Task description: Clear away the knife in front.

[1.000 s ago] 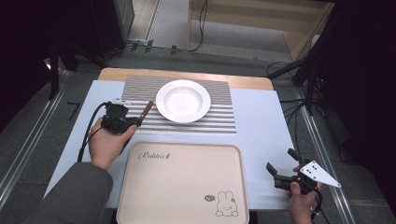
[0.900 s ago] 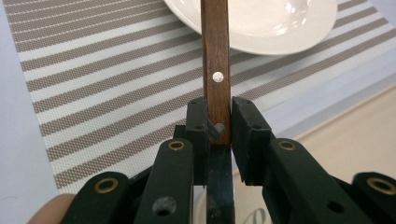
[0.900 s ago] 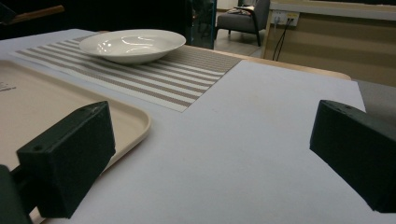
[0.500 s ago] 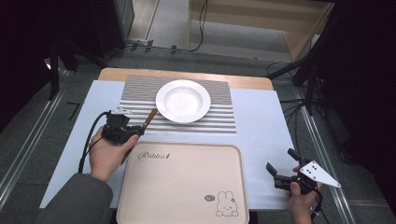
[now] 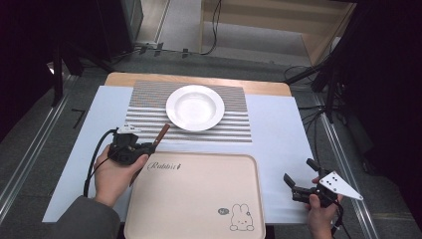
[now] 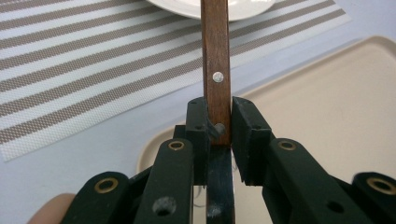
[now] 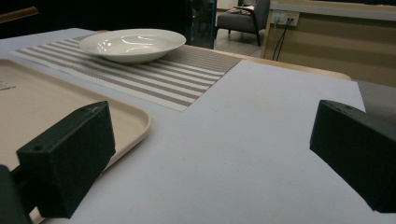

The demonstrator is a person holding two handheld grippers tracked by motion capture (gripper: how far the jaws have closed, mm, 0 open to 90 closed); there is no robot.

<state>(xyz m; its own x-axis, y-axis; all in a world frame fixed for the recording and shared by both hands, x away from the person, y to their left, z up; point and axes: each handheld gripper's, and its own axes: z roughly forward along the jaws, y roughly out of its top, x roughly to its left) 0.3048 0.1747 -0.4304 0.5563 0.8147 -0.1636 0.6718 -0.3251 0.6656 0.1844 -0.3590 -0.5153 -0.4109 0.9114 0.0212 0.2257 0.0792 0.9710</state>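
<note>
My left gripper [image 5: 148, 147] is shut on a wooden-handled utensil [image 5: 161, 133] at the far left corner of the beige tray [image 5: 199, 199]. In the left gripper view the riveted brown handle [image 6: 215, 56] rises from between the pads [image 6: 198, 126] toward the white plate [image 6: 233, 7]. A dark part runs back under the jaws. The plate [image 5: 194, 107] rests on a striped placemat [image 5: 144, 107]. My right gripper [image 5: 298, 170] is open above the white sheet, right of the tray. Its jaws are wide apart [image 7: 210, 140] with nothing between them.
A white sheet [image 5: 278, 129] covers the table, with the wooden table edge [image 5: 199, 79] at the far side. The right gripper view has the plate [image 7: 132, 44], the placemat [image 7: 154, 74] and the tray corner [image 7: 135, 116] on its left. Cables and furniture stand beyond the table.
My left hand has carried the utensil toward the person, from the placemat's left part to the tray's far left corner. The right gripper has stayed put.
</note>
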